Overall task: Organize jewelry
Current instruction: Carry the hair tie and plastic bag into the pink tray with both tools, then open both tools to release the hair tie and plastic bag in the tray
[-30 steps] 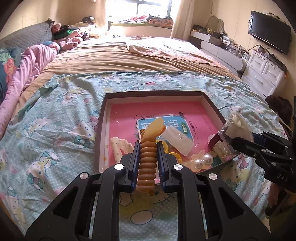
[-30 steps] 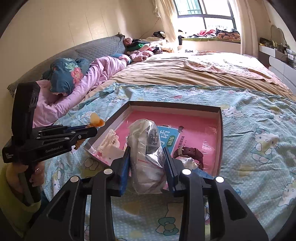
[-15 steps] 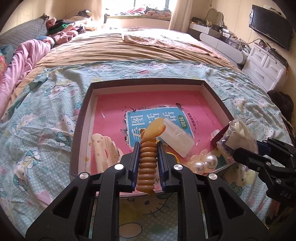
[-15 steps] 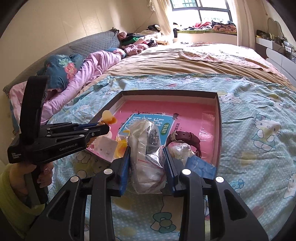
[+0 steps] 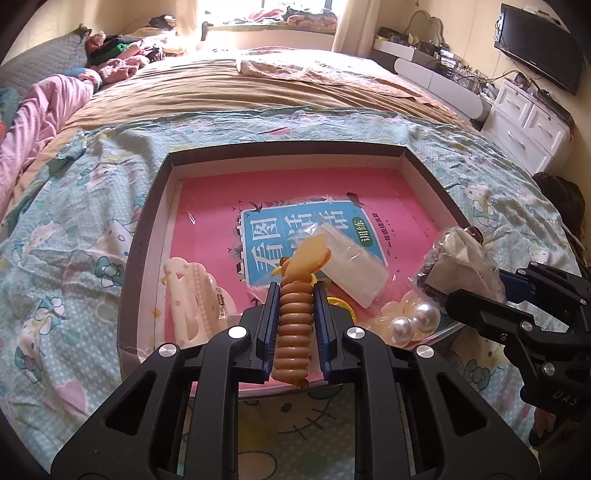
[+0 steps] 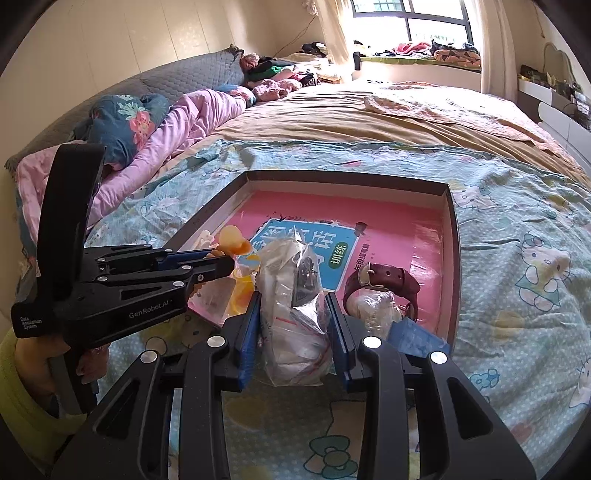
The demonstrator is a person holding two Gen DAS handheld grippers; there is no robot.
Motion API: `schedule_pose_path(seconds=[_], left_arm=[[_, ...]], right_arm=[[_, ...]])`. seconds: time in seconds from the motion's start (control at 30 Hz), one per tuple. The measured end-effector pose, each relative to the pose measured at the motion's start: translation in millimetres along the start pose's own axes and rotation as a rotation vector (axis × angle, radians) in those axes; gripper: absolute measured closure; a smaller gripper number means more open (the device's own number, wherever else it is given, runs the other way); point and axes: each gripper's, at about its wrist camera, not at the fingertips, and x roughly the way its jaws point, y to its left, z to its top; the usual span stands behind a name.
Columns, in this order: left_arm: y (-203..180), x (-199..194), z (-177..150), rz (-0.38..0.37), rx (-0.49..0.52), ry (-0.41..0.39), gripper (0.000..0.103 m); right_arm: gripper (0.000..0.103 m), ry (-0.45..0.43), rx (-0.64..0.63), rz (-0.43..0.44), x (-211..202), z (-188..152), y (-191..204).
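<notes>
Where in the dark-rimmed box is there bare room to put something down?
The far strip of pink lining, between the box's far wall and the blue booklet, is bare. The near half is crowded: cream hair clip, pearl beads, maroon watch.

Daylight is pouring through a window (image 6: 417,22) at the far end of the bedroom, washing out the sill heaped with clothes. A wide bed (image 5: 258,96) is filling most of the room, wearing a tan blanket (image 5: 229,92) and a cartoon-print sheet (image 5: 74,229). A grey padded headboard (image 6: 177,77) is running along the cream wall (image 6: 110,44). A white dresser (image 5: 528,125) is standing under a wall-mounted television (image 5: 535,44).
</notes>
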Motion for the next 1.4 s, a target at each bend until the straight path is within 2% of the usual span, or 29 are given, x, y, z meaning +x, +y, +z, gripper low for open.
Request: schedule_pose_path(seconds=[0.63,0.9,1.1,1.27,1.4], left_arm=[[6.0,6.9,-1.9,-0.002,-0.012,0.010,0.092],[6.9,7.6,-3.5,-0.006,-0.014,0.012,0.092],[6.7,7.6,-2.6,-0.006,-0.014,0.011,0.092],[6.6,7.5,-2.6,-0.006,-0.013,0.011,0.092],[5.7,7.8,-4.0,-0.006,-0.012,0.009,0.086]], right_arm=[[0.070,0.031,0.001,-0.069,23.7,-0.8,-6.2],[0.067,0.012,0.017,-0.058,14.2,-0.8,-6.8],[0.061,-0.006,0.014,-0.058,4.3,-3.0,-4.5],[0.061,-0.010,0.013,-0.064,-0.3,-5.4,-4.5],[0.061,-0.008,0.008,-0.081,-1.0,-7.8,-5.3]])
